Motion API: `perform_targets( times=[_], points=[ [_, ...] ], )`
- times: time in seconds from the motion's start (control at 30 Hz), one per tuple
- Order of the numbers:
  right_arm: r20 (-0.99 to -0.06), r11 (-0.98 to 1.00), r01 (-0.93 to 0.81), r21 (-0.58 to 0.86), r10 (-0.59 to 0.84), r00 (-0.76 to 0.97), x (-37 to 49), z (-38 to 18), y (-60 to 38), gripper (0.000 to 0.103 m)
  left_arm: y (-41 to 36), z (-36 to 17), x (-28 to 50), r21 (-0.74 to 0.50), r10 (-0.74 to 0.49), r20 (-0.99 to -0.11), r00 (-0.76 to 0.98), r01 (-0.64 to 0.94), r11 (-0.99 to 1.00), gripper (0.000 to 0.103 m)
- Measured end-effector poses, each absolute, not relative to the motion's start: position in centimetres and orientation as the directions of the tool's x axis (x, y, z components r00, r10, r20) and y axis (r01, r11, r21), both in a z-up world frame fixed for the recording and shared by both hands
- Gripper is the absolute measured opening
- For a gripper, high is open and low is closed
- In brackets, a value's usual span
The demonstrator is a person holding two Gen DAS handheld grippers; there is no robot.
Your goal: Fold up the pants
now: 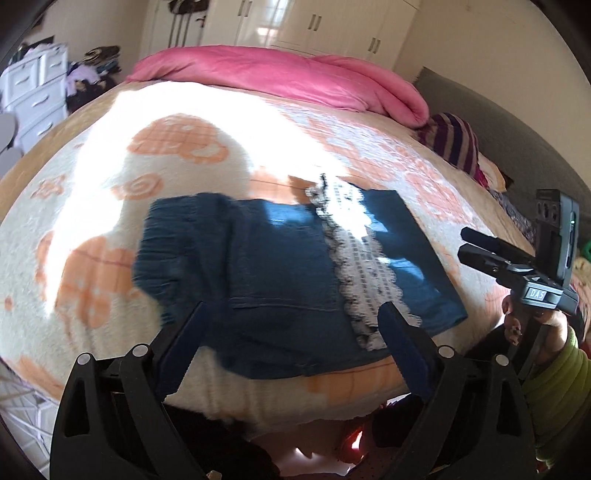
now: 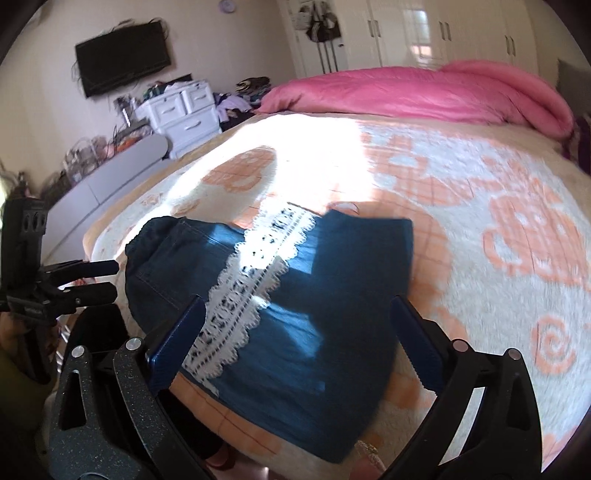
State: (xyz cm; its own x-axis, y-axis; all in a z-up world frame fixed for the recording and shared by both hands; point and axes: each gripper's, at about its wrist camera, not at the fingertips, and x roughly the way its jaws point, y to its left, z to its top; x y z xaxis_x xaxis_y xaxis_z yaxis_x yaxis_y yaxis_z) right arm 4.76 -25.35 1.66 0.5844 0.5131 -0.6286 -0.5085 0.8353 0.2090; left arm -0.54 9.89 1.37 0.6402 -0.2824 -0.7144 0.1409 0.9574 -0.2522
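Sunlit bed [image 2: 480, 177], pink duvet [image 1: 295, 77], white wardrobes [image 1: 332, 26], wall-mounted television [image 2: 123, 57].

The bed [image 1: 92, 206] carries folded blue pants [image 1: 280, 266] and a pink duvet [image 1: 295, 77].

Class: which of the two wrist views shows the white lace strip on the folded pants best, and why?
The right wrist view: the lace strip runs nearly unbroken across the blue pants, sunlit. In the left wrist view the strip is partly hidden behind a finger of the left gripper.
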Motion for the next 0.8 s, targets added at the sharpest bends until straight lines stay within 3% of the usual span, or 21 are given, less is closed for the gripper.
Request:
perform_targets(
  times=[0.5,0.8],
  points=[
    [-0.674,0.691,-0.693,0.206,0.613,0.411,9.4,4.8,-14.1,0.094,14.3,-1.4,-1.1,-0.329,-0.283,-0.736,0.615,0.041,0.943,0.092],
    [-0.749,0.556,-0.803,0.212,0.621,0.232,11.9,4.5,-5.8,0.094,14.4,-3.3,-0.1,-0.443,-0.377,-0.724,0.578,0.031,0.896,0.091]
  ],
)
